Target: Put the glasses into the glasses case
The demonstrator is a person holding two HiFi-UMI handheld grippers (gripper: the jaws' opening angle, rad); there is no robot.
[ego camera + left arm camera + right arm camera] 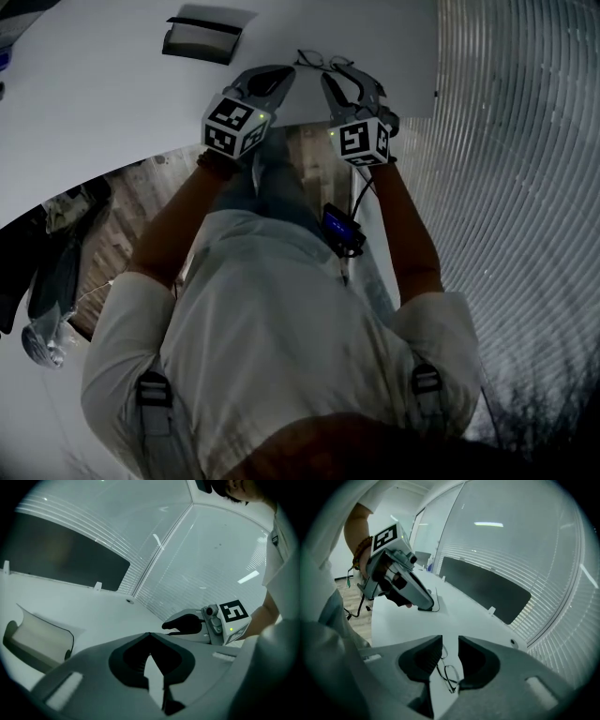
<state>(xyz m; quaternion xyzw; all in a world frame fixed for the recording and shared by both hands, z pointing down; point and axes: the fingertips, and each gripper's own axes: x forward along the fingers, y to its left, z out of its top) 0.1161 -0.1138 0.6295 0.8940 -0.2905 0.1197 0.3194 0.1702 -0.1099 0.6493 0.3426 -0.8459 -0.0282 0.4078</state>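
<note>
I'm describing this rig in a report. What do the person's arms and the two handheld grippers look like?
The left gripper and the right gripper are grey shells with black-lined jaws, each carrying a white cube of black square markers. A black cable hangs from the right one. The person wears short white sleeves and a beaded bracelet on the left wrist.

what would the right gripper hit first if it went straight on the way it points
Most likely the glasses, on the white table in line with the right gripper's open jaws; depth is unclear, so possibly the tabletop first.
</note>
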